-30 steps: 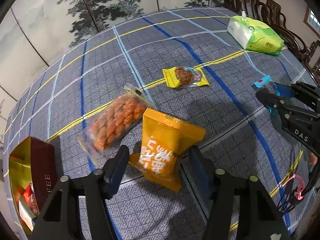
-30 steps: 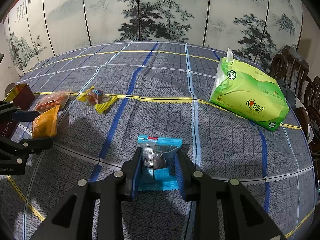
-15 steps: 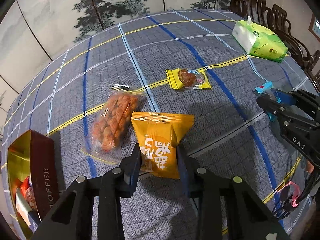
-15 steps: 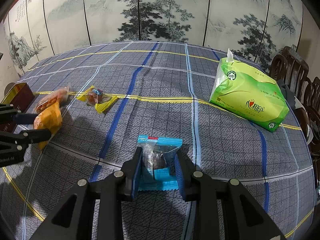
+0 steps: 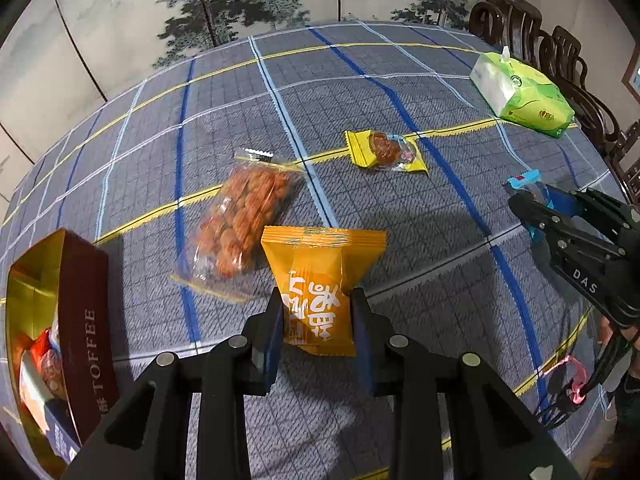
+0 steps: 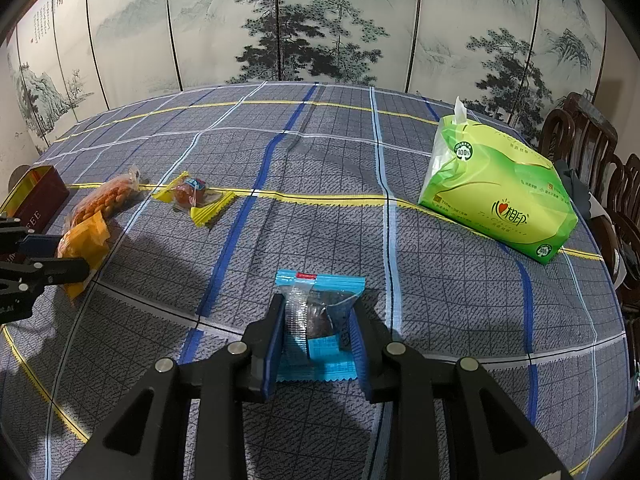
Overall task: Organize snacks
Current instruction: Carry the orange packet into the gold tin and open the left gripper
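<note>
My left gripper is shut on an orange snack packet, its pads pressing the packet's lower half; the packet's top stands free above the cloth. Just left of it lies a clear bag of orange-brown nuts. Farther back sits a yellow-wrapped snack. A dark red toffee box with gold lining stands open at the far left with some packets inside. My right gripper is shut on a blue-edged clear packet with a dark snack inside. In the right wrist view the left gripper holds the orange packet.
A green tissue pack lies at the right rear of the round table, which has a grey checked cloth. Dark wooden chairs stand beyond the right edge. A painted folding screen closes the back.
The left gripper's jaws closed from wide apart onto the orange packet, which turned upright between them. The right gripper and its blue packet stayed still.
</note>
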A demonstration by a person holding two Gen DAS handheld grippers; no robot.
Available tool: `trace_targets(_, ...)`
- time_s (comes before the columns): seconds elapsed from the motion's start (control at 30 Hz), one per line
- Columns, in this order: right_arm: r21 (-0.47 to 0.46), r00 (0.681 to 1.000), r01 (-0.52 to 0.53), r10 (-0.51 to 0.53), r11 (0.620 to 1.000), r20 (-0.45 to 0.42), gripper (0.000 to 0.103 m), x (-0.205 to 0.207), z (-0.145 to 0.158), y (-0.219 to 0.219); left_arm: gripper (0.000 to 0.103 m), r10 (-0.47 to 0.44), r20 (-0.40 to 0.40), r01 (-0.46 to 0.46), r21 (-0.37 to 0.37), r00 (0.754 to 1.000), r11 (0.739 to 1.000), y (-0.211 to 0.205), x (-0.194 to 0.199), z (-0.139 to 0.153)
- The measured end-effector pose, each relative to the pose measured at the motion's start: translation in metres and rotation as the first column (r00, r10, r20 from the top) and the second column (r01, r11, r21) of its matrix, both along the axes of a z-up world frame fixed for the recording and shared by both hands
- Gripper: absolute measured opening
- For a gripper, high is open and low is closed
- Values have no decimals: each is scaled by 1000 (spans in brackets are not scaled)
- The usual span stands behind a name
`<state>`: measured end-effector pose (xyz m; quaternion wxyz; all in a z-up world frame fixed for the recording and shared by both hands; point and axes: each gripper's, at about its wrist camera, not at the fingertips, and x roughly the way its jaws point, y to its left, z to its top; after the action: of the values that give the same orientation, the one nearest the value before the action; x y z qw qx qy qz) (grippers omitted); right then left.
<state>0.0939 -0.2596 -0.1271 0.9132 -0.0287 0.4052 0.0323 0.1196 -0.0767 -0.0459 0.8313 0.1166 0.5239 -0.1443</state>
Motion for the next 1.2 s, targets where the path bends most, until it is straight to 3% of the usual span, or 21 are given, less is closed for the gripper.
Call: trace_targets(1.2,-9,1000,0,0,1000,1,31,0,0,1,28,109,122,-119,82,987,989,38,-47,50)
